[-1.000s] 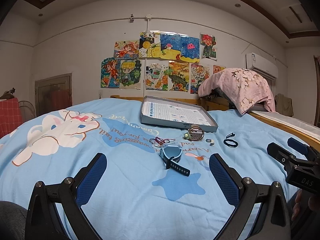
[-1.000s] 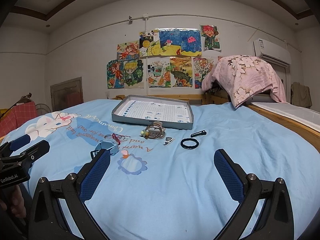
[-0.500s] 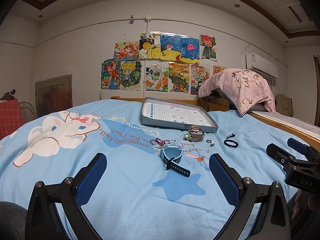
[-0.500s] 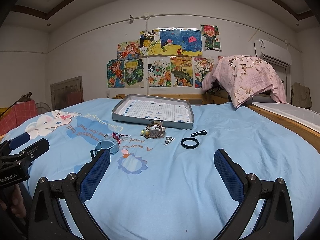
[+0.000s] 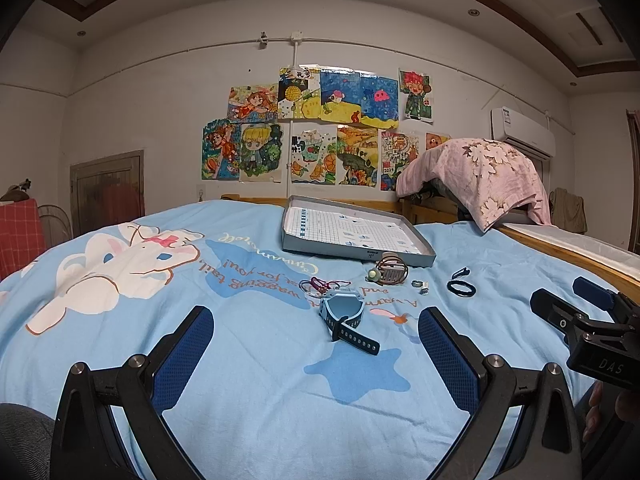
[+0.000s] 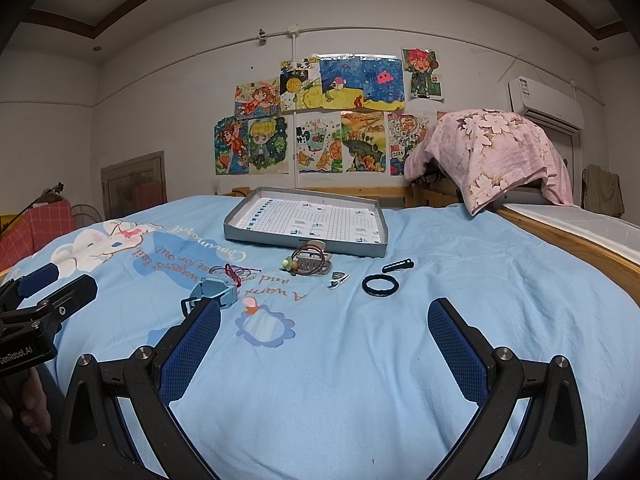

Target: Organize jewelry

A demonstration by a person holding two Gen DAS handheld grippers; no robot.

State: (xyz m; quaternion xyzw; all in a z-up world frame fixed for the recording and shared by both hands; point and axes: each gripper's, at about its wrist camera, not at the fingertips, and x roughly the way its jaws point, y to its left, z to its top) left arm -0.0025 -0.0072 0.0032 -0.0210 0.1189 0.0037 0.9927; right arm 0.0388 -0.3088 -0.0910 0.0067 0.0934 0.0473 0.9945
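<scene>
While both tongs, left (image 5: 316,344) and right (image 6: 324,340), hover agape and empty, nothing is sorted; likely next: reach the near watch (image 5: 343,312), carry to far tray (image 5: 352,250).

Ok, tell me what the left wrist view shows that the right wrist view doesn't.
Only the left wrist view shows the right gripper from outside, and the blue watch's whole strap. Only the right wrist view shows the left gripper from outside, while its own finger hides part of that watch. Both show the empty grey tray, black hair tie, brown hair claw and red cord, both grippers open.
</scene>
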